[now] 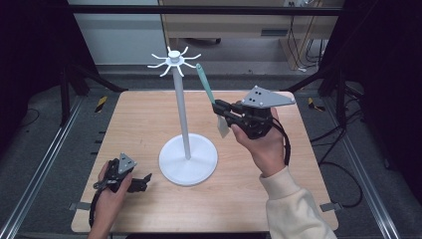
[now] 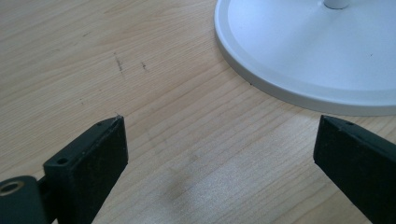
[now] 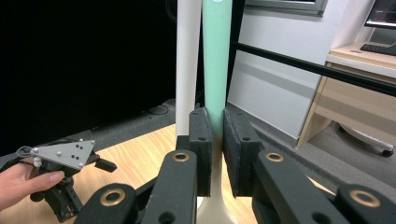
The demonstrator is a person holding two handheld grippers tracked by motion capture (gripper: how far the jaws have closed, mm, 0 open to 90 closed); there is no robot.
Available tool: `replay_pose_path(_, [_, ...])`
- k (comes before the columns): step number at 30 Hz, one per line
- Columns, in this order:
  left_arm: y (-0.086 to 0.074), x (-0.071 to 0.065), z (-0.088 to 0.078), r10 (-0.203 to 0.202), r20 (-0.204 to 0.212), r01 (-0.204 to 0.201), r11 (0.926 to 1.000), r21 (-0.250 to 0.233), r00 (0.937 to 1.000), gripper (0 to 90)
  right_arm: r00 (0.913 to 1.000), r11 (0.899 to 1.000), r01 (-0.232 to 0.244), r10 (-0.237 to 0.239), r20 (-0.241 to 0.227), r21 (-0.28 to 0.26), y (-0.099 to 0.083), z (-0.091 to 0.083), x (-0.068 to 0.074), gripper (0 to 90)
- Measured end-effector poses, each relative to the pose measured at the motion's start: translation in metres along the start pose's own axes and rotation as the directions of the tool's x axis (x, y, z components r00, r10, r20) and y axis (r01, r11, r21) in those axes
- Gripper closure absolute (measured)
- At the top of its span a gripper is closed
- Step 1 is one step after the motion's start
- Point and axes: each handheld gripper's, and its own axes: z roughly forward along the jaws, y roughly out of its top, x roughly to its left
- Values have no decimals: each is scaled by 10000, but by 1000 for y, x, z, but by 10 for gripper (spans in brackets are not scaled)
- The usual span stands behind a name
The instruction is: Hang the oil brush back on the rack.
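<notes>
A white stand rises from a round base (image 1: 188, 160) at the table's middle, its pole (image 1: 182, 109) topped by a ring of hooks (image 1: 174, 59). My right gripper (image 1: 217, 107) is up in the air to the right of the pole, shut on a spatula (image 1: 205, 84) with a teal handle and a pale blade hanging below the jaws. In the right gripper view the jaws (image 3: 217, 140) clamp the teal handle (image 3: 217, 56) just beside the white pole (image 3: 188, 60). My left gripper (image 1: 144, 180) rests low at the front left, open, with bare wood between its fingers (image 2: 219, 140) and the base (image 2: 317, 51) just ahead.
The wooden table (image 1: 139, 114) stands inside a black frame with metal rails along both sides. A light desk and cables sit behind it. The person's left hand (image 3: 18, 184) appears at the lower left of the right gripper view.
</notes>
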Motion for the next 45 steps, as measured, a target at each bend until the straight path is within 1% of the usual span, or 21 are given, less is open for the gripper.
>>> replay_pose_path(15, [0,0,0,23,5,-23,10000,7,10000,27,9999,9999,-8,10,-130,149,1,11,2,823])
replay_pose_path(20, [0,0,0,36,16,-36,10000,11,10000,27,10000,9999,-81,81,-33,133,0,16,2,822])
replay_pose_path(26, [0,-1,0,34,24,-34,10000,5,10000,27,9998,9999,-166,166,66,12,-2,23,2,822])
replay_pose_path(29, [0,-1,0,45,39,-45,10000,9,10000,27,9999,9999,-107,107,113,-16,-3,26,3,822])
replay_pose_path(31, [0,-1,0,52,44,-52,10000,18,10000,27,9999,9999,-133,134,96,-79,-4,28,2,822])
replay_pose_path(35, [0,-1,0,51,53,-51,10000,21,10000,27,9997,9997,-112,116,202,-209,-6,31,3,821])
replay_pose_path(39, [0,-1,0,56,65,-56,10000,25,10000,28,9997,9995,-157,162,174,-285,-7,34,4,822])
replay_pose_path(45, [0,-1,0,44,65,-44,10000,9,10000,28,9995,9994,-124,133,273,-338,-7,38,5,822])
